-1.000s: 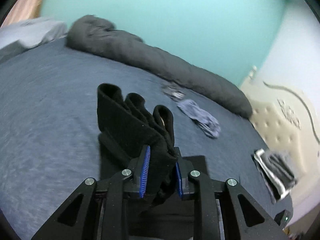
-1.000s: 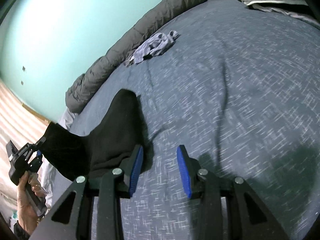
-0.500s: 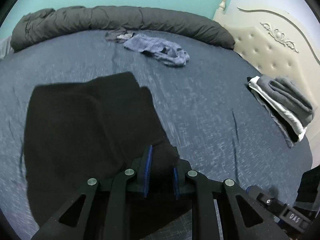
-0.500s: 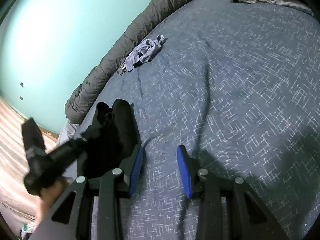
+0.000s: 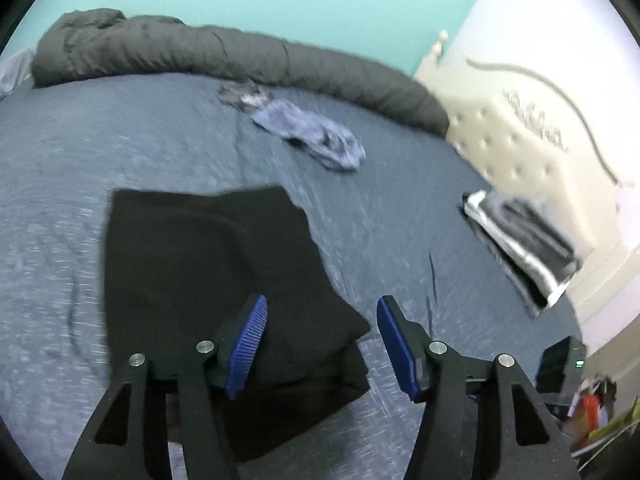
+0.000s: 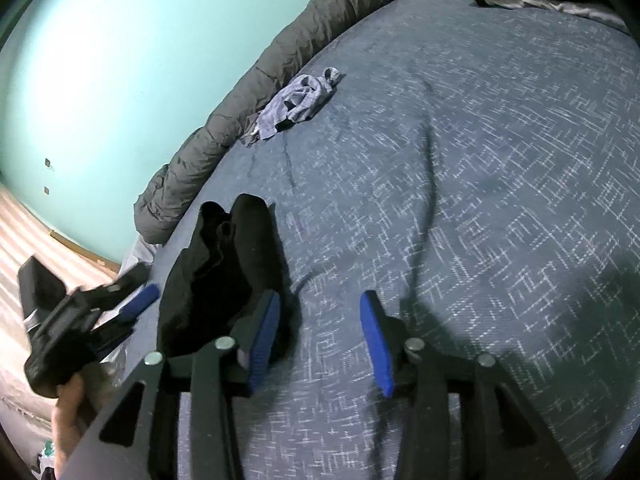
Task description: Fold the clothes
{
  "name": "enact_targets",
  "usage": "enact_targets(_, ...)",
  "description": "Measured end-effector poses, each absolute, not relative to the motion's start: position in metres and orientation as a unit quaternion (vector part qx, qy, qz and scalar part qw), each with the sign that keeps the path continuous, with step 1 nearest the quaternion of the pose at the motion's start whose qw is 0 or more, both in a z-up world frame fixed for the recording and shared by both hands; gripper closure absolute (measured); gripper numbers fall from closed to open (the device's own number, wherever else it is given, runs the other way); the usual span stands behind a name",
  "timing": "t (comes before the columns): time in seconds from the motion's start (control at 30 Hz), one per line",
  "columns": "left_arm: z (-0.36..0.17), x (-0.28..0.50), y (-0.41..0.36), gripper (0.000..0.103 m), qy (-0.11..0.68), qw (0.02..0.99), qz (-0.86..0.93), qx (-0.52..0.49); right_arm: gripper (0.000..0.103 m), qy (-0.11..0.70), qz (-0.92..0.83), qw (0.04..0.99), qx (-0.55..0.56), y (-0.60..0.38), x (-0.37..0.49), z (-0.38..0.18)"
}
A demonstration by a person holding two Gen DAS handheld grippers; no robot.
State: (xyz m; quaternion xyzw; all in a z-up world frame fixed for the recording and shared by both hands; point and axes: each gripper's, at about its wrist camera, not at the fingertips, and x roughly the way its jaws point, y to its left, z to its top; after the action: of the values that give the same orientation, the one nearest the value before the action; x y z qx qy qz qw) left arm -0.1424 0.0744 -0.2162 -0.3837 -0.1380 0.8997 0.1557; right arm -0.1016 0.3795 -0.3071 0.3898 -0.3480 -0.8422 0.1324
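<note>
The left gripper [image 5: 320, 344] has let go: its jaws are opening, and the black garment [image 5: 208, 264], pinched a moment ago, now lies folded on the bed [image 5: 120, 128]. The right gripper [image 6: 316, 336] hovers, jaws opening on nothing. This fold looks finished.

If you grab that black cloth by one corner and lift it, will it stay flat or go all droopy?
Probably droopy: the black cloth lies limp on the bed, with soft bunched folds in the right wrist view. It likely feels light and would unfold when lifted.
</note>
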Motion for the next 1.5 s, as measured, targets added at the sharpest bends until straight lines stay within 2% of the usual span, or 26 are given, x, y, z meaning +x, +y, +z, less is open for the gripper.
enact_targets(0.2, -0.244, -0.137, 0.012, 0.041, -0.15, 0.079, 0.903, -0.394, 0.051, -0.378, -0.825, 0.17, 0.386, 0.363, -0.113, -0.295)
enact_targets(0.27, -0.256, -0.135, 0.002, 0.041, -0.154, 0.067, 0.901, -0.401, 0.044, -0.384, -0.816, 0.191, 0.388, 0.352, -0.123, -0.289)
enact_targets(0.5, -0.283, -0.131, 0.0, 0.041, -0.141, 0.075, 0.898, -0.411, 0.04, -0.371, -0.783, 0.23, 0.443, 0.304, -0.165, -0.286)
enact_targets(0.6, -0.287, -0.13, 0.001, 0.04, -0.131, 0.078, 0.898, -0.414, 0.031, -0.344, -0.784, 0.229, 0.463, 0.284, -0.175, -0.287)
enact_targets(1.1, -0.296, -0.129, 0.0, 0.04, -0.131, 0.083, 0.893, -0.423, 0.03, -0.264, -0.795, 0.224, 0.499, 0.244, -0.203, -0.313)
enact_targets(1.13, -0.296, -0.13, 0.0, 0.04, -0.13, 0.083, 0.893, -0.423, 0.035, -0.252, -0.797, 0.225, 0.5, 0.241, -0.203, -0.313)
enact_targets(1.17, -0.296, -0.13, 0.001, 0.04, -0.129, 0.081, 0.893, -0.423, 0.044, -0.246, -0.798, 0.229, 0.5, 0.239, -0.203, -0.313)
enact_targets(1.2, -0.296, -0.13, 0.001, 0.04, -0.128, 0.08, 0.893, -0.423, 0.048, -0.243, -0.799, 0.233, 0.498, 0.237, -0.202, -0.313)
enact_targets(1.27, -0.296, -0.13, 0.001, 0.04, -0.128, 0.079, 0.894, -0.423, 0.062, -0.238, -0.802, 0.241, 0.493, 0.235, -0.2, -0.312)
enact_targets(1.37, -0.295, -0.129, 0.002, 0.04, -0.129, 0.084, 0.893, -0.422, 0.071, -0.223, -0.814, 0.246, 0.477, 0.233, -0.195, -0.303)
enact_targets(1.5, -0.291, -0.128, 0.006, 0.034, -0.124, 0.095, 0.893, -0.422, 0.076, -0.179, -0.855, 0.244, 0.42, 0.234, -0.176, -0.271)
